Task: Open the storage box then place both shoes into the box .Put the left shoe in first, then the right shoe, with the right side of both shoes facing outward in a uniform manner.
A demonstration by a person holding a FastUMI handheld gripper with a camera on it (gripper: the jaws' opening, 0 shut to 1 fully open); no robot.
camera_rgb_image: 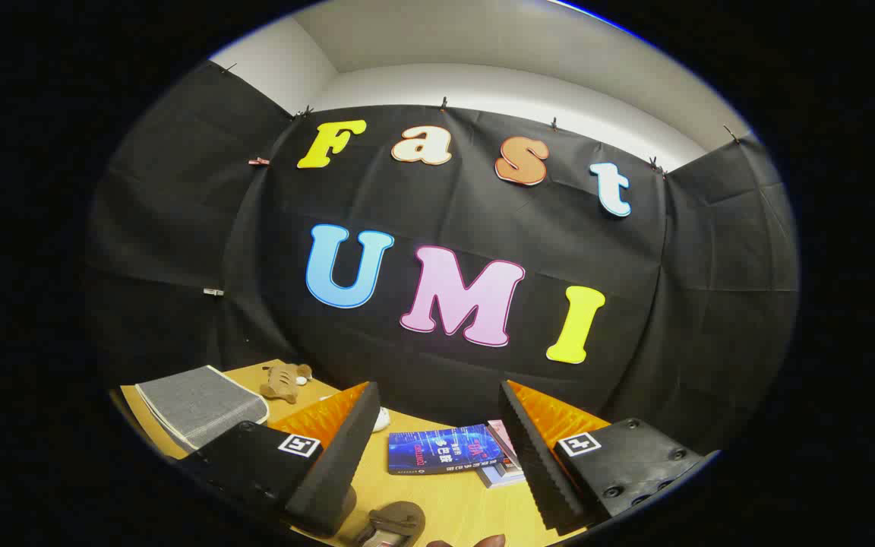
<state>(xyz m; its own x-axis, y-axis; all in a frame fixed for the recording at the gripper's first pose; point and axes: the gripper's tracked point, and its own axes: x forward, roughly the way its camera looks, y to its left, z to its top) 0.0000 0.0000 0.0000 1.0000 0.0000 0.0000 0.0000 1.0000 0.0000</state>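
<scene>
Shoe [396,523]: a dark shoe-like shape lies low between the fingers, partly cut off; identity uncertain.
Storage box [202,403]: possibly the grey fabric item far left on the tabletop [453,501], lid state unclear.
Hand-held gripper [437,448]: fingers spread apart, holding nothing, tilted up, likely before approaching.
Books [445,450]: just beyond the fingers.

the gripper [437,448] fingers stand apart over the table [445,509]; a book [441,450] lies between them, more books [504,463] beside it, a folded cloth [198,403] and small toy [283,381] off left.
</scene>
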